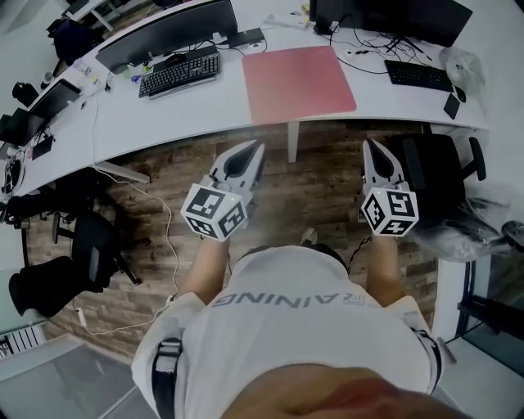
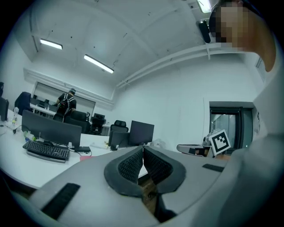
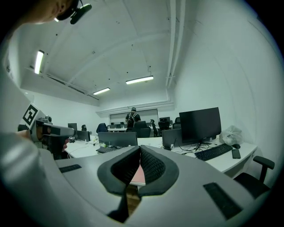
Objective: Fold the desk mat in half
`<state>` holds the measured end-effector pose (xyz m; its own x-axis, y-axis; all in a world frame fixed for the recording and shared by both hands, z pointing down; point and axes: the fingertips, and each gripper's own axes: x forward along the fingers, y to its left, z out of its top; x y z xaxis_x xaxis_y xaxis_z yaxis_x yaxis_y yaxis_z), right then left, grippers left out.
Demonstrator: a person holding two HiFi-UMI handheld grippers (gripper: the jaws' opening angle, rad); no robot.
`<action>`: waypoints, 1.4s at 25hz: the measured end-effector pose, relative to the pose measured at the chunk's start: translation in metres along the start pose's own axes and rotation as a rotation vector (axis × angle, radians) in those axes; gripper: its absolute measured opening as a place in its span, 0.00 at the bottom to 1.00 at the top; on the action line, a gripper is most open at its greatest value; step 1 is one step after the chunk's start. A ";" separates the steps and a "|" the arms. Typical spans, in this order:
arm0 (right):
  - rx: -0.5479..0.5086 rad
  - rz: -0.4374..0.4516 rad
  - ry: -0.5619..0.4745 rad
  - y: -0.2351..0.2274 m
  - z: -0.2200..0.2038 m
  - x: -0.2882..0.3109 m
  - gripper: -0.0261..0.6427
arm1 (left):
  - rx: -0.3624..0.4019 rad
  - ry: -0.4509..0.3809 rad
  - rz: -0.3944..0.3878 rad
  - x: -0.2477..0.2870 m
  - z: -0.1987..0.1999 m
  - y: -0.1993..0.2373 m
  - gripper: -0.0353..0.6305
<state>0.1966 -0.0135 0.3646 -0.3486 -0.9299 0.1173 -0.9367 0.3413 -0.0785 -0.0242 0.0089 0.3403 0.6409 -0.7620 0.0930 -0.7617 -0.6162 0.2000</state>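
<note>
A pink desk mat (image 1: 299,82) lies flat and unfolded on the white desk (image 1: 180,110), between two keyboards. My left gripper (image 1: 255,150) hovers over the wooden floor short of the desk, below the mat's left corner, jaws shut and empty. My right gripper (image 1: 370,148) hangs level with it to the right, also shut with nothing in it. In the right gripper view a sliver of the mat (image 3: 138,176) shows behind the closed jaws. The left gripper view shows a strip of mat (image 2: 85,157) on the desk, left of the jaws.
A black keyboard (image 1: 180,75) and monitor (image 1: 168,33) sit left of the mat; another keyboard (image 1: 418,75), a phone (image 1: 452,105) and a monitor (image 1: 393,16) sit right. A black office chair (image 1: 434,176) stands beside my right gripper. A person (image 3: 132,117) stands far off.
</note>
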 end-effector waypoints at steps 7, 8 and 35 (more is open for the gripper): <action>-0.009 0.008 0.018 -0.058 -0.007 0.007 0.08 | -0.025 0.006 0.032 0.045 -0.013 -0.021 0.10; -0.005 0.009 0.021 -0.064 -0.009 0.009 0.08 | -0.029 0.009 0.034 0.051 -0.016 -0.023 0.10; 0.022 0.118 0.081 -0.069 -0.016 0.148 0.08 | -0.095 0.008 0.070 0.128 -0.005 0.088 0.10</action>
<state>0.2094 -0.1724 0.4028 -0.4589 -0.8690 0.1850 -0.8883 0.4438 -0.1185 -0.0086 -0.1415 0.3743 0.5872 -0.8008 0.1176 -0.7926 -0.5395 0.2842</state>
